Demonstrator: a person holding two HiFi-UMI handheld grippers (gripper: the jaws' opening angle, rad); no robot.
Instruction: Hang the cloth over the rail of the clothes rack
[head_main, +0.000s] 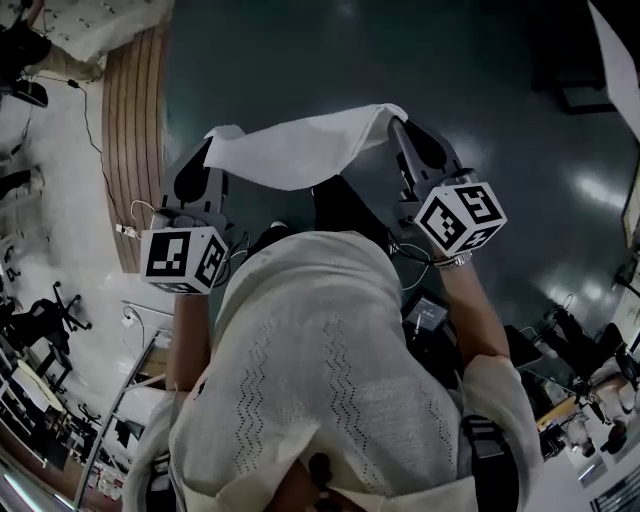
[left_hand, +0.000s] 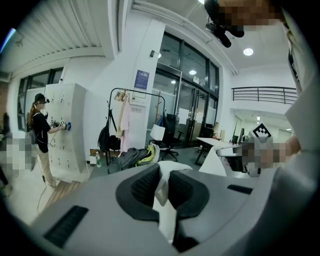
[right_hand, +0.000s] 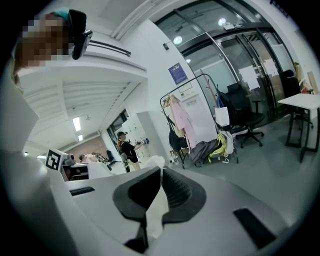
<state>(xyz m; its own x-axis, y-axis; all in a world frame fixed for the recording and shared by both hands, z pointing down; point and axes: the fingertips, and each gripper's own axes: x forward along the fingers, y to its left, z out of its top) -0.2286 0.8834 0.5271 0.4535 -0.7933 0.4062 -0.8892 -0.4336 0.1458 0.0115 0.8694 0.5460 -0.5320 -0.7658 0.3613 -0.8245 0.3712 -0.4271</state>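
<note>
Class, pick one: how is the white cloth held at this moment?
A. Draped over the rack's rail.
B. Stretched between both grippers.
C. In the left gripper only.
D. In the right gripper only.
B: the white cloth spans from the left gripper to the right gripper, each with jaws shut on one end.

Cloth (head_main: 305, 150): spans between left claw (head_main: 212, 142) and right claw (head_main: 396, 124), one end pinched in each, ahead of the person's chest, above the floor (head_main: 300, 60).
Clothes rack (left_hand: 127, 125): ahead of both claws, well apart from them, beside the glass doors (left_hand: 185, 110).
Bags (left_hand: 131, 157): on the floor under the rack.
Lockers (left_hand: 70, 125): left of the rack, a person (left_hand: 41, 135) standing before them.
Chair (right_hand: 246, 117): right of the rack; tabletop (right_hand: 302, 101) farther right.
</note>
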